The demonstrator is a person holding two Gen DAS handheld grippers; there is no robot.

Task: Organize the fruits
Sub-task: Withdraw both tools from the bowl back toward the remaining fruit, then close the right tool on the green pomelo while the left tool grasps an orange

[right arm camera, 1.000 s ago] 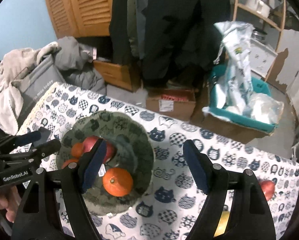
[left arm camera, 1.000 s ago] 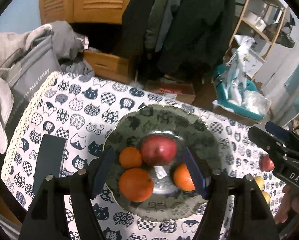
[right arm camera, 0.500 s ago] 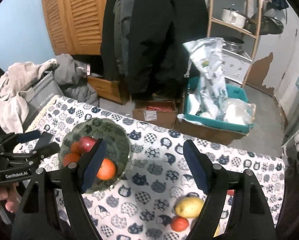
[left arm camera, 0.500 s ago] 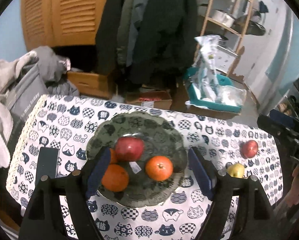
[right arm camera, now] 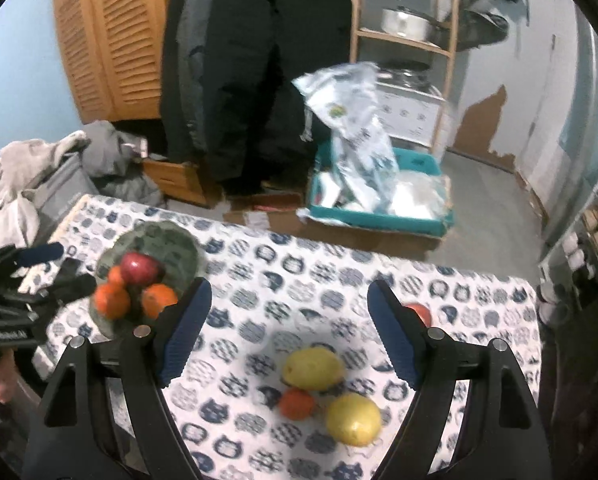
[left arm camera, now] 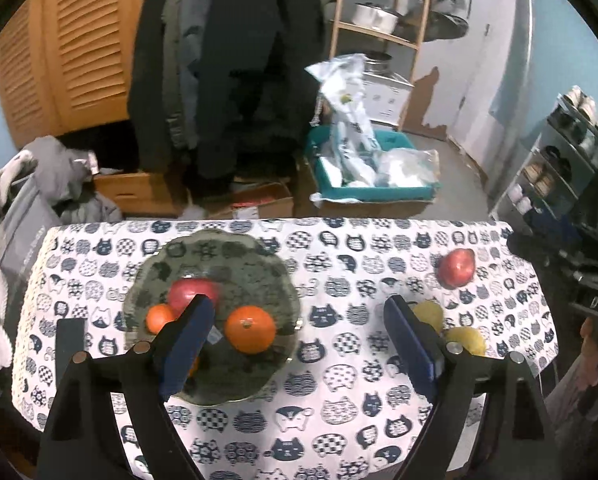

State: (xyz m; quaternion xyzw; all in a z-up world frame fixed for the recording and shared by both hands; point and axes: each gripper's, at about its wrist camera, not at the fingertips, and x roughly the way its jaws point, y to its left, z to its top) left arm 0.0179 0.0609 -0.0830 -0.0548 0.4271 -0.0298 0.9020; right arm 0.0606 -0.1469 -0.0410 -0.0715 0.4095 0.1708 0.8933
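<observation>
A green patterned plate [left arm camera: 219,256] on the cat-print tablecloth holds a red apple [left arm camera: 193,290] and oranges [left arm camera: 250,329]. My left gripper [left arm camera: 295,320] hovers above the plate's right rim. Its jaws are opening and grip nothing. At the right lie a loose red apple [left arm camera: 457,268] and two yellow fruits [left arm camera: 429,312]. My right gripper [right arm camera: 289,300] hangs open above the cloth, its jaws opening a little, empty. Below it lie two yellow fruits [right arm camera: 313,368], a small orange [right arm camera: 297,402] and the red apple [right arm camera: 419,312], half hidden by a finger. The plate [right arm camera: 171,240] sits far left.
A flat dark slab [left arm camera: 71,336] lies left of the plate. Beyond the table's far edge stand a teal bin [left arm camera: 371,192] of bags, cardboard boxes, hanging coats and a wooden shelf. A pile of clothes [right arm camera: 27,168] sits at the left.
Both grippers have risen and drawn back to the right, so the plate slid left in both views and the loose fruits came into sight. The left jaws spread wider.
</observation>
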